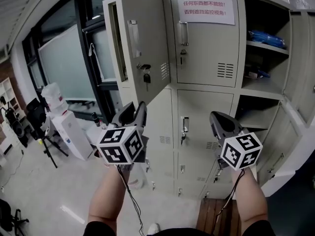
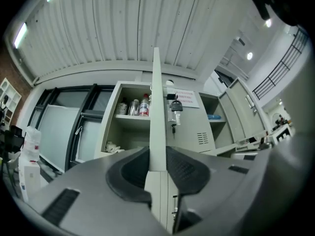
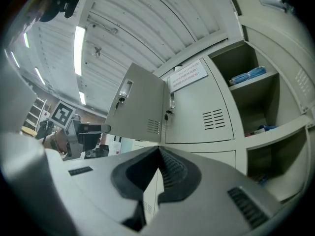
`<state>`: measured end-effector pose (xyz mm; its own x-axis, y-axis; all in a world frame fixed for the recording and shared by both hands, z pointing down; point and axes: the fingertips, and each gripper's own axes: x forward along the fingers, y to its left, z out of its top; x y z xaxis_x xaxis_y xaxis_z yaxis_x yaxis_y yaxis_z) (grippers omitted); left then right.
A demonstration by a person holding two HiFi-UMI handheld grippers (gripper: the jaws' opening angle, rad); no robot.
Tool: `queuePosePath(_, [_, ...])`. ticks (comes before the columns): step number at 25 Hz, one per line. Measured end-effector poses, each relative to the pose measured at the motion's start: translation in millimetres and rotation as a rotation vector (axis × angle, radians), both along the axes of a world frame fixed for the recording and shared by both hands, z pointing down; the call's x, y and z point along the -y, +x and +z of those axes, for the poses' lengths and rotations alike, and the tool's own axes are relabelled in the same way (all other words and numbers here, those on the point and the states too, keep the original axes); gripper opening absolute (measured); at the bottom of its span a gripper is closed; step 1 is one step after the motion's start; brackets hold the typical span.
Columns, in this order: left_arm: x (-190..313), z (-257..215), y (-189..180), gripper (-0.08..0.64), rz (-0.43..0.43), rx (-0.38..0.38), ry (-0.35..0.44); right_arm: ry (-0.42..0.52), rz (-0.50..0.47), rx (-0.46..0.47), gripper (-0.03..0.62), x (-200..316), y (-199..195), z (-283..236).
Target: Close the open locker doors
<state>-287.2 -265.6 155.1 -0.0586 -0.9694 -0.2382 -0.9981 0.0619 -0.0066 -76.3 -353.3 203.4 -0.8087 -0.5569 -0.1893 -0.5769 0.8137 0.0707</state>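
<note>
The upper-left locker door stands open, swung out to the left, with a key hanging from its lock. My left gripper reaches up to its lower corner. In the left gripper view the door's thin edge runs straight up between the jaws, and my left gripper is shut on it, both pads against the metal. My right gripper hangs in front of the middle lockers, shut with nothing in it. The same open door shows in the right gripper view.
The right-hand column has open compartments with a blue packet on a shelf, and their doors are swung right. Bottles stand inside the upper-left locker. A notice hangs on a closed door. A white water dispenser and a tripod stand at left.
</note>
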Motion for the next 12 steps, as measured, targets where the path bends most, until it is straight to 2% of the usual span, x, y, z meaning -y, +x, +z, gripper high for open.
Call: queuePosePath(12, [5.9, -1.0, -66.1, 0.109, 0.102, -0.054, -0.012, 0.021, 0.023, 0.002, 0.0, -2.0, -58.2, -11.4])
